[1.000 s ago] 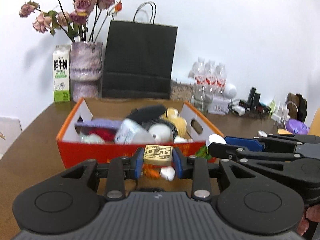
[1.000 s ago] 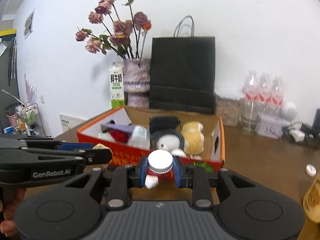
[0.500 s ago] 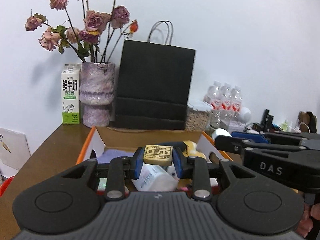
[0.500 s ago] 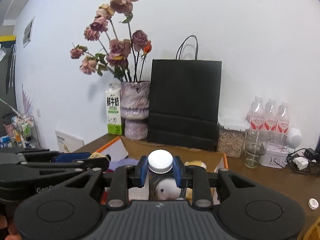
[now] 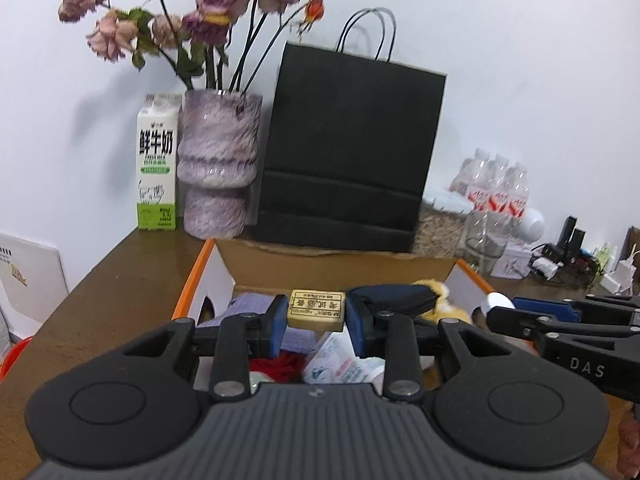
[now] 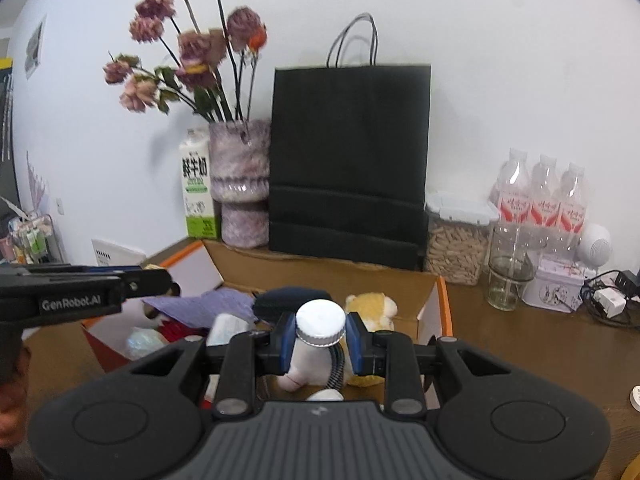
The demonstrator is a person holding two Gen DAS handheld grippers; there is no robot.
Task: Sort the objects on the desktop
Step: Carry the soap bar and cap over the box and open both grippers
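Note:
My left gripper [image 5: 316, 322] is shut on a tan eraser [image 5: 317, 309] and holds it above the open orange cardboard box [image 5: 192, 280]. My right gripper [image 6: 320, 338] is shut on a white bottle cap [image 6: 320, 323] and holds it above the same box [image 6: 443, 300]. The box holds a purple cloth [image 6: 200, 307], a yellow plush toy [image 6: 372, 307], a dark case [image 6: 292, 300], a red item [image 5: 280, 364] and a white packet [image 5: 340, 362]. Each gripper shows from the side in the other's view, the right one [image 5: 560, 320] and the left one [image 6: 80, 288].
Behind the box stand a black paper bag [image 5: 348, 152], a purple vase with dried roses [image 5: 218, 168] and a milk carton [image 5: 157, 162]. To the right are a jar of pellets [image 6: 456, 236], a glass [image 6: 510, 276], water bottles [image 6: 544, 196], chargers and cables [image 6: 608, 300].
Both grippers have risen and moved forward from in front of the box to above its open top, still holding the eraser and the cap.

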